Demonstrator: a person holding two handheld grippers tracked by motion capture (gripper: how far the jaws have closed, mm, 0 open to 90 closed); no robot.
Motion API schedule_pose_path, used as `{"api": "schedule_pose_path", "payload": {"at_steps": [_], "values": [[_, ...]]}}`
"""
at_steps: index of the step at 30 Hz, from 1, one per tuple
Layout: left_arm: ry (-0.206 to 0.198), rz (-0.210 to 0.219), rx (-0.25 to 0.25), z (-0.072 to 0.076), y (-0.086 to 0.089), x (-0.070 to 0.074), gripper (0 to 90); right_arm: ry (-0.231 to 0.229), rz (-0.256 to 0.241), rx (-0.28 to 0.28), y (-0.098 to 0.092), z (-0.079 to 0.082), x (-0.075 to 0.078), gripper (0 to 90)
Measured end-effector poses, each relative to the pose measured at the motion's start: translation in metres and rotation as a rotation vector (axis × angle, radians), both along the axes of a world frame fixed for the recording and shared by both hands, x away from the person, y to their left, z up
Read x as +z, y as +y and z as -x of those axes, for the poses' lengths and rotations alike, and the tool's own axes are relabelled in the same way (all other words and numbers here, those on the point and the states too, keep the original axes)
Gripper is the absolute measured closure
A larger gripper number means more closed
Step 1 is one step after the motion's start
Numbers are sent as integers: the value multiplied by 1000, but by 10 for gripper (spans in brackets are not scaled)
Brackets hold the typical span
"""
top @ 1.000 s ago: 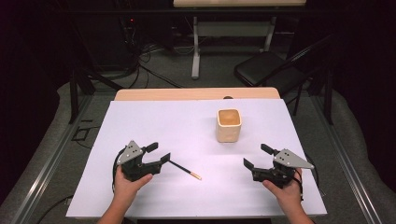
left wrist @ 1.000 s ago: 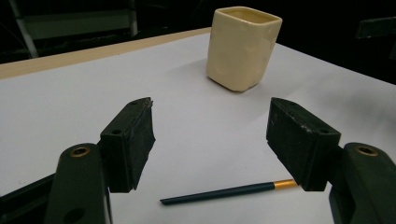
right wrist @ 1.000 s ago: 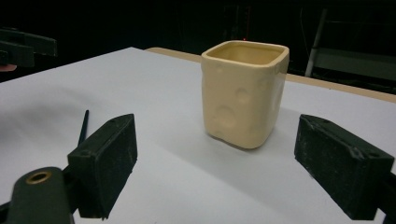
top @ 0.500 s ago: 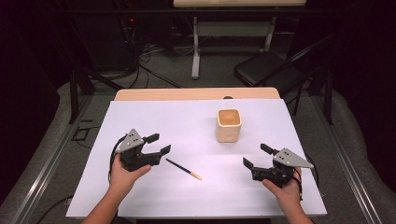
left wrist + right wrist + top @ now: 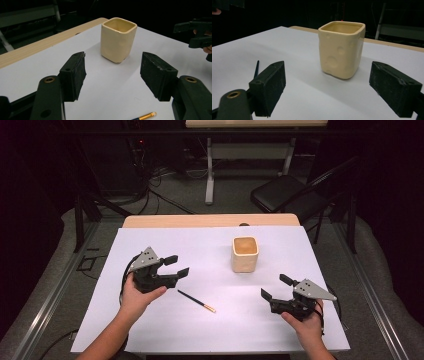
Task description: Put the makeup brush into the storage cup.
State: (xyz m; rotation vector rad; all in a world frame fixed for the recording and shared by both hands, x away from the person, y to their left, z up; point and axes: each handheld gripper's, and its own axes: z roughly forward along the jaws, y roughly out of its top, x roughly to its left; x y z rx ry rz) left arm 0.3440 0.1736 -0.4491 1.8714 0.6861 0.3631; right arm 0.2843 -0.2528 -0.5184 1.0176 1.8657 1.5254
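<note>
A cream ceramic cup [image 5: 245, 254] with squared walls and shallow round dimples is standing upright on the white table cover [image 5: 150, 330], ahead of both grippers and roughly between their lines of sight; its inside is looking bare as far as the rim allows, though the bottom is staying out of sight in the gripper views. The left gripper [image 5: 172, 266] is hovering with its jaws spread wide, holding nothing, and a thin dark brush [image 5: 196, 301] with a gold-coloured tip is lying flat just beside and below it, its handle being cut off at the lower edge of the left gripper view. The right gripper [image 5: 275, 287] is likewise gaping wide and empty, well apart from the brush, its matte black pads looking rough and scuffed.
</note>
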Motion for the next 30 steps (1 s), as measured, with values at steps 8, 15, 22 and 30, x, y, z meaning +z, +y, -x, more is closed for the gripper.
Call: {"api": "schedule_pose_path", "payload": {"at_steps": [8, 15, 22, 30], "values": [[-35, -106, -21, -5, -1, 15, 375, 0, 2, 0, 0, 0, 0, 133], [-43, -248, -50, -9, -5, 20, 384, 1, 3, -2, 0, -1, 0, 133], [-46, -374, -109, -11, -13, 24, 368, 4, 4, -1, 0, -1, -1, 133], [-73, -541, -208, -13, -25, 24, 310, 2, 5, -1, -1, -1, -1, 134]]}}
